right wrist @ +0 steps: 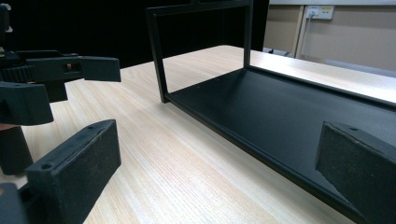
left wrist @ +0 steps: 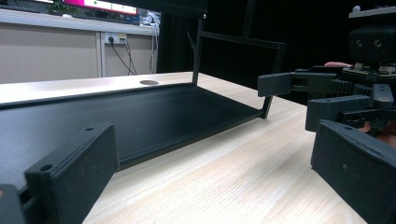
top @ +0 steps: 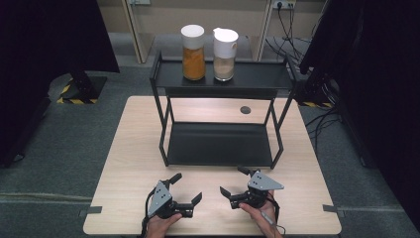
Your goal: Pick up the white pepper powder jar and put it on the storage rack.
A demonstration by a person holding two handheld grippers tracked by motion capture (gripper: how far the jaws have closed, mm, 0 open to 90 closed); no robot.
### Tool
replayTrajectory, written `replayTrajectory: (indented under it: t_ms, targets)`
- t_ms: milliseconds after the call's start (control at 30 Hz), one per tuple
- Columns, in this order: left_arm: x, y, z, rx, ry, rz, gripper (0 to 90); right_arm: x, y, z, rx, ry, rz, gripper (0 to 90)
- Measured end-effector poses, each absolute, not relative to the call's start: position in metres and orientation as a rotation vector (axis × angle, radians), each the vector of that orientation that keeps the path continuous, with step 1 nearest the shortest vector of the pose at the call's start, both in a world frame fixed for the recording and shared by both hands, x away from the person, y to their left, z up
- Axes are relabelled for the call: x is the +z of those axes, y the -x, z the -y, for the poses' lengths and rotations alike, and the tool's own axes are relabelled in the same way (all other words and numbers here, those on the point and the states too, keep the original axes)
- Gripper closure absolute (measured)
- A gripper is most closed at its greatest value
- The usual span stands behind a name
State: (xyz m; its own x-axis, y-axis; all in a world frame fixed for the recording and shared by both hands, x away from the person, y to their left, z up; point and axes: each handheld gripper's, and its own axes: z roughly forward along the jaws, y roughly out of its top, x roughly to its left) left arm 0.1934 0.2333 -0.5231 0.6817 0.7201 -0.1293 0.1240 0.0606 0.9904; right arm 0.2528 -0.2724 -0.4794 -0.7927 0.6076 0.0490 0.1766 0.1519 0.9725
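Rack (top: 220, 144) centre of table (top: 133, 148), both claws parked near edge, empty.

Two jars on rack's top shelf, far side: orange-filled jar (top: 193, 52) left, pale-filled jar (top: 225, 48) just beside it on the right, both upright, axes vertical. Bottom shelf bare. My left gripper (top: 184, 187) and right gripper (top: 231, 182) rest on table near me, jaws wide apart, nothing held. Jars lie straight ahead and above; L claw nearer orange jar, R claw nearer pale jar, by my judgement. Reach must clear top-shelf lip.
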Motion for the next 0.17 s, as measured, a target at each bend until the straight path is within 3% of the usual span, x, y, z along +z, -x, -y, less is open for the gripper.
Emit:
replayTrajectory:
  t_ms: [167]
  targets:
    - [-0.5232, -0.1934, -0.2331, 0.521, -1.467, -0.742, 0.2, -0.4797, -0.253, 0.2724, 1.678, -0.753, -2.083, 0.5]
